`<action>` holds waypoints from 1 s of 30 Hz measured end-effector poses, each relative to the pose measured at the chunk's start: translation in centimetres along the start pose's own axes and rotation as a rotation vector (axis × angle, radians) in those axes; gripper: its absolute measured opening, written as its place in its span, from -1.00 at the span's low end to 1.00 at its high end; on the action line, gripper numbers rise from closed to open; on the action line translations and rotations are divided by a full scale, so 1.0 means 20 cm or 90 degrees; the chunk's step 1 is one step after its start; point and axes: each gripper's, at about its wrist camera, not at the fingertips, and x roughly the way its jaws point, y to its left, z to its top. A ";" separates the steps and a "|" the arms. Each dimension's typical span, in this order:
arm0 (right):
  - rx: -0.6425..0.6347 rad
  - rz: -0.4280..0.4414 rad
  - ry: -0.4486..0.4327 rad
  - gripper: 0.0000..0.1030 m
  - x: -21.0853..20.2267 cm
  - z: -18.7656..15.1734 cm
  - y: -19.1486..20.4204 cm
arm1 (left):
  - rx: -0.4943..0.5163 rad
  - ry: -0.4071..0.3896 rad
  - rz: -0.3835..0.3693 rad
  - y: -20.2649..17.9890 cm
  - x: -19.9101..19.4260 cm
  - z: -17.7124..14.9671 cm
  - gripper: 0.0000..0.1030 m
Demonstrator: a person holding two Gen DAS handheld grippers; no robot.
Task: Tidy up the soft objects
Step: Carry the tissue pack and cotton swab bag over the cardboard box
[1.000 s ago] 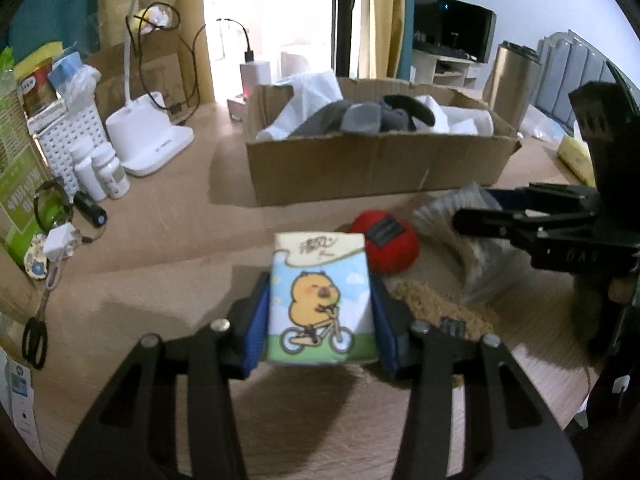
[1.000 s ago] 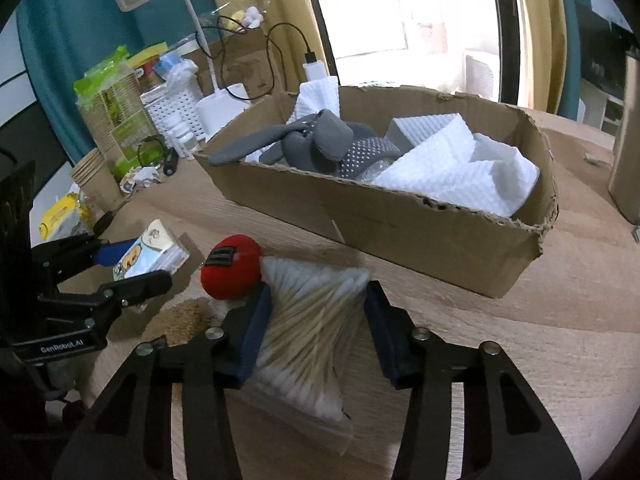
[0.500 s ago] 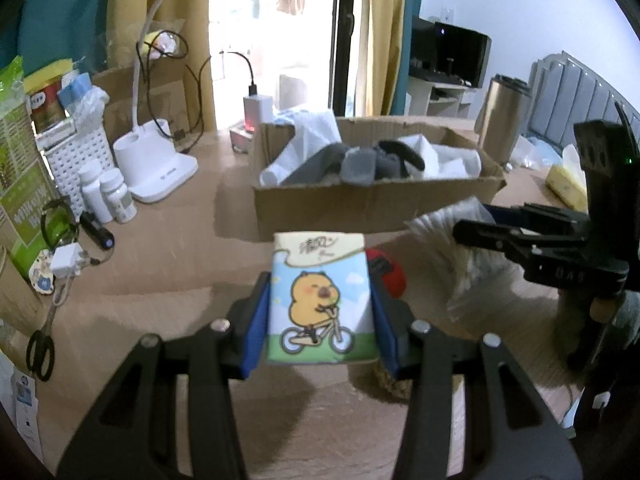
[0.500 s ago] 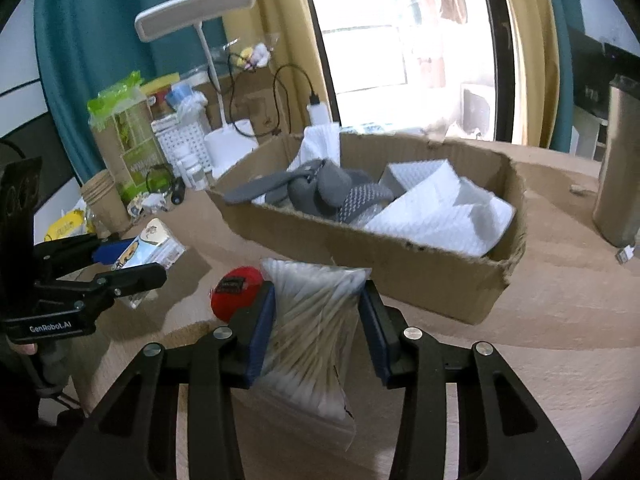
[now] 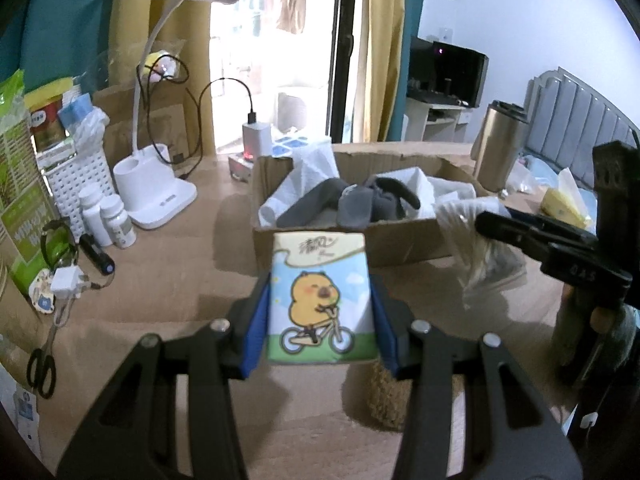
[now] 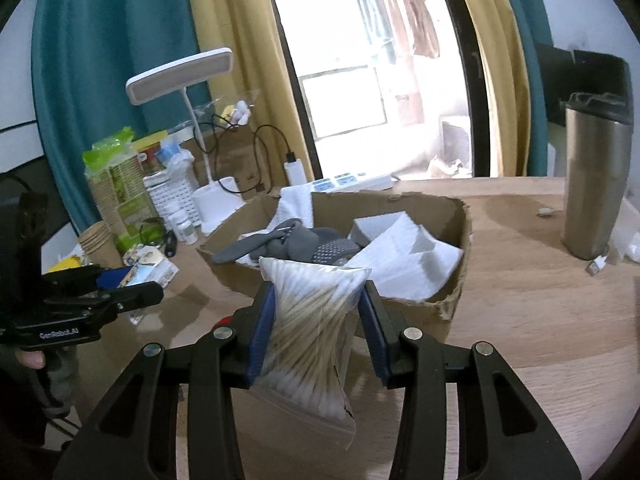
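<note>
Your left gripper [image 5: 322, 312] clamps a tissue pack [image 5: 322, 300]; your right gripper [image 6: 316, 328] clamps a bag of cotton swabs [image 6: 312, 328], the box [image 6: 452, 300] just ahead.

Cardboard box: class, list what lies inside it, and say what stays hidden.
Inside the cardboard box: grey socks, folded white paper towels, and white cloth draped at the far-left corner. The box floor and anything beneath these is covered.
</note>
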 end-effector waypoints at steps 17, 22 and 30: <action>0.024 -0.052 -0.060 -0.13 -0.07 0.03 -0.07 | 0.004 -0.033 -0.006 0.03 0.06 0.10 -0.08; 0.056 -0.040 -0.065 -0.13 -0.08 0.04 -0.12 | 0.000 -0.048 -0.020 0.05 0.08 0.14 -0.08; 0.057 -0.055 -0.069 -0.13 -0.08 0.10 -0.14 | 0.020 -0.055 -0.031 0.08 0.15 0.20 -0.08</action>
